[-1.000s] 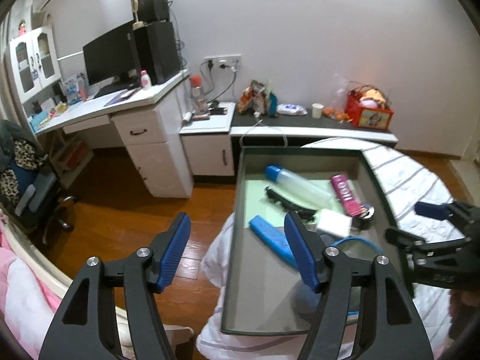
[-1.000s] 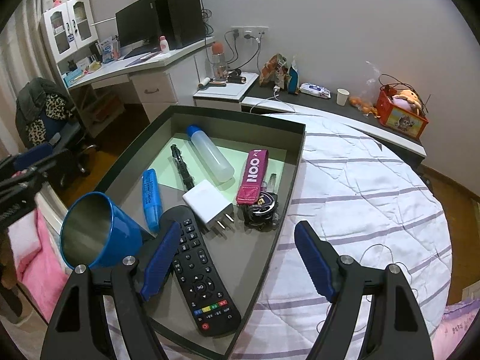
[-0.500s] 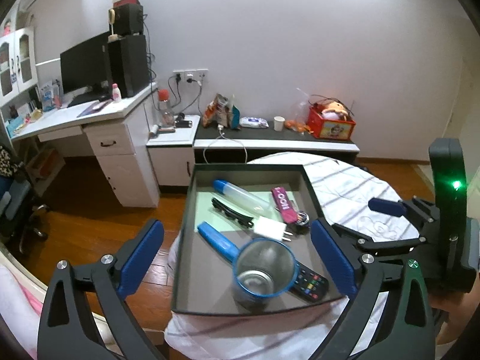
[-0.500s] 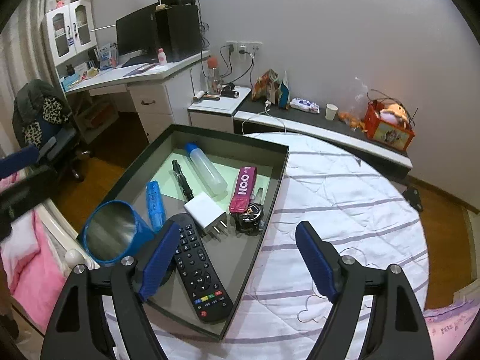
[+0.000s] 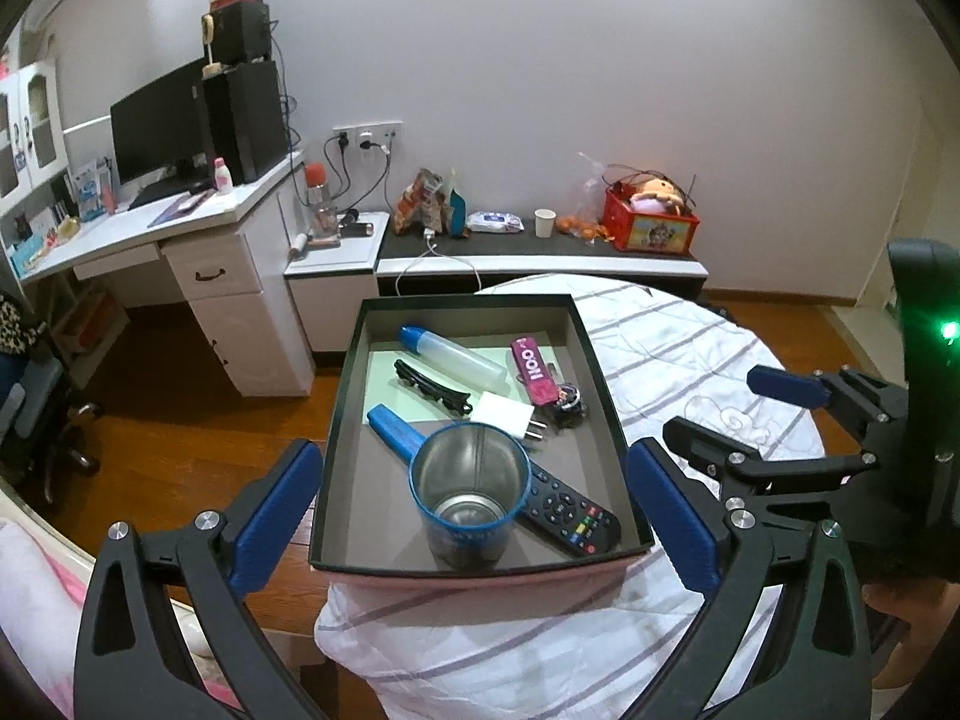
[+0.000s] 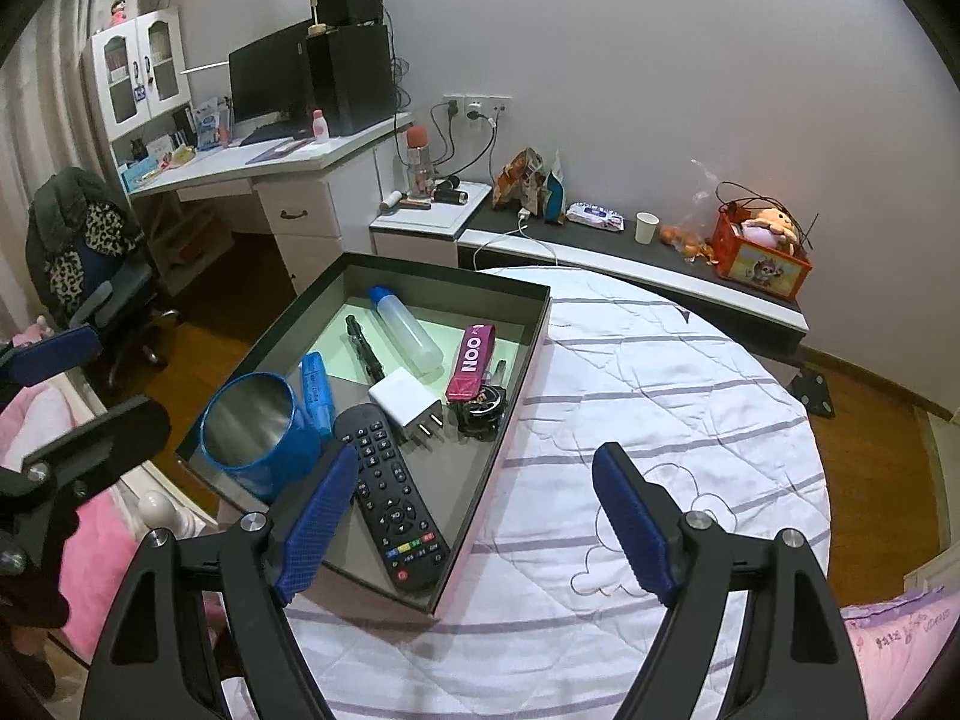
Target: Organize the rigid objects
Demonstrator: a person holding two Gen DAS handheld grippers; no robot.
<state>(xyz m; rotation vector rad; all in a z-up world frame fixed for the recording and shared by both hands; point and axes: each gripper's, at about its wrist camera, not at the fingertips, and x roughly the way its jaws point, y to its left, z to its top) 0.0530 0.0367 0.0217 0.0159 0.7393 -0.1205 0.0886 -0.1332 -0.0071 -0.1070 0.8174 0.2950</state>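
Note:
A dark open box (image 5: 339, 438) (image 6: 528, 360) sits on a round table with a white striped cloth (image 6: 660, 396). In it stand a blue steel mug (image 5: 469, 501) (image 6: 255, 429), a black remote (image 5: 567, 516) (image 6: 390, 498), a white charger (image 5: 504, 414) (image 6: 403, 403), a blue marker (image 5: 393, 432), a clear bottle (image 5: 456, 354) (image 6: 405, 330), a black hair clip (image 5: 429, 387), a pink strap (image 5: 531, 369) (image 6: 471, 354) and a black round item (image 6: 480, 414). My left gripper (image 5: 474, 510) is open and empty, held back above the box's near edge. My right gripper (image 6: 474, 510) is open and empty over the box's right rim.
A white desk (image 5: 180, 222) with monitor and a low dark shelf (image 5: 540, 252) line the far wall. An office chair (image 6: 90, 264) stands at the left on the wooden floor. A pink bed (image 6: 96, 546) is at the lower left.
My left gripper has let go of the blue mug, which now stands in the box's near left corner. It has drawn back and opened wide. The right gripper has pulled back slightly.

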